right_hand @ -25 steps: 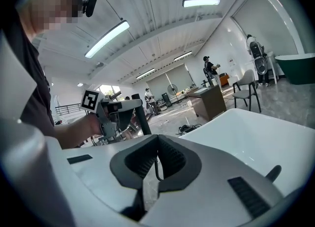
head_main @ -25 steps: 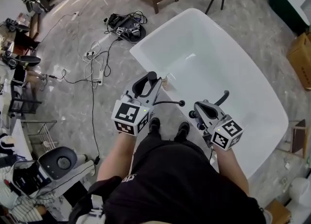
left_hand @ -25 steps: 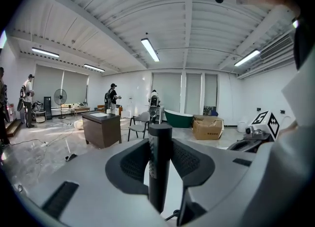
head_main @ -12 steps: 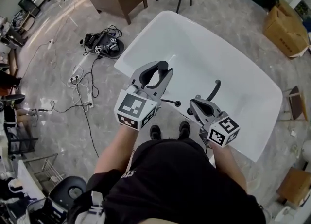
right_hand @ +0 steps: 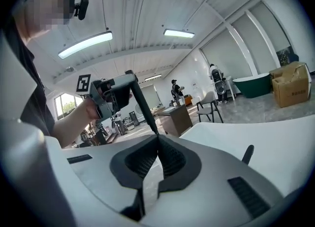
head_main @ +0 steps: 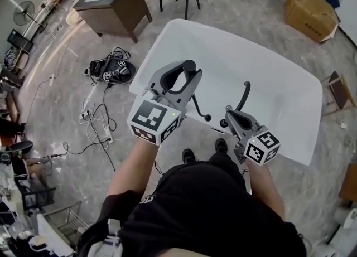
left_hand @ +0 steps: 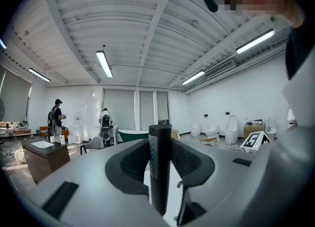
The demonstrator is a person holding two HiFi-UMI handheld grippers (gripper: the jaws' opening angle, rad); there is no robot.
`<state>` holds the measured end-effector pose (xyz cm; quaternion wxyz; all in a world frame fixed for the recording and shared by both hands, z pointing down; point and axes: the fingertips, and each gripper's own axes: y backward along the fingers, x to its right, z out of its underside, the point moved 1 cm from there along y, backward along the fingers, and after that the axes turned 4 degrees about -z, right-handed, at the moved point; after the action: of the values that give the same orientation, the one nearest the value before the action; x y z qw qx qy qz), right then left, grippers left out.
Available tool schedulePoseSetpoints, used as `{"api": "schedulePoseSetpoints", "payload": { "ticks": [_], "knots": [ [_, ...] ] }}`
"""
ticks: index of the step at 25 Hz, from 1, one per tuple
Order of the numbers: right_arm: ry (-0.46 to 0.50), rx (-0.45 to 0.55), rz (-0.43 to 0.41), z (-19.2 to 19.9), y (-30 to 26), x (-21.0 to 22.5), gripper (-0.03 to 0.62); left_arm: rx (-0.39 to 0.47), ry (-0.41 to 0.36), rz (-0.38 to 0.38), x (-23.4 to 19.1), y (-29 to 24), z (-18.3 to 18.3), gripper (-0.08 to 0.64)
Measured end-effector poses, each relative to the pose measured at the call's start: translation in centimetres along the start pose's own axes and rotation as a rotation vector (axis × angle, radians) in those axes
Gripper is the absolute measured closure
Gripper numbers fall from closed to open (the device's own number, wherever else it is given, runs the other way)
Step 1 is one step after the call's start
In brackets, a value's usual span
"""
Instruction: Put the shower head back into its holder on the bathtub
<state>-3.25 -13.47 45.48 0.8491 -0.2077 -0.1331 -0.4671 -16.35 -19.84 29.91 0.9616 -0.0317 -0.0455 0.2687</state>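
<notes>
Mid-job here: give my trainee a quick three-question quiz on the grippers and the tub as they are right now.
1. True or false: the right gripper grips the shower head.
2. Whose jaws are closed on the shower head? A: left gripper. B: right gripper. C: neither.
3. Fill in: the bathtub in front of the person is ___ in colour.
Key: 1 false (its jaws are shut on nothing); 2 A; 3 white.

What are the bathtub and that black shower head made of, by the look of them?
Bathtub: smooth, seamless white shell, likely acrylic or enamel; can't tell which. Shower head: black cylinder with only a dull sheen, perhaps coated metal or plastic.
</notes>
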Motion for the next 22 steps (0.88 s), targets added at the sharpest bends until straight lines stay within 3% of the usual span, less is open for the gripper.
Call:
{"api": "schedulePoseSetpoints", "payload": {
  "ticks": [8,13,22],
  "knots": [
    [0.038,-0.011,-0.055,-1.8,0.3,-0.4,0.577,0.01,0.001,0.026,2.5,-0.9,-2.1,0.416],
    [0.068,-0.002,-0.035,-2.3,1.6,1.3,0.577,-0.091,0.032,0.03,4.1,-3.4,2.5,0.416],
    [-0.107,-0.074,0.063,4.0,5.2,5.3,0.577,-0.284,0.099,0.116,8.2,-7.1,11.8,0.416]
  ]
}}
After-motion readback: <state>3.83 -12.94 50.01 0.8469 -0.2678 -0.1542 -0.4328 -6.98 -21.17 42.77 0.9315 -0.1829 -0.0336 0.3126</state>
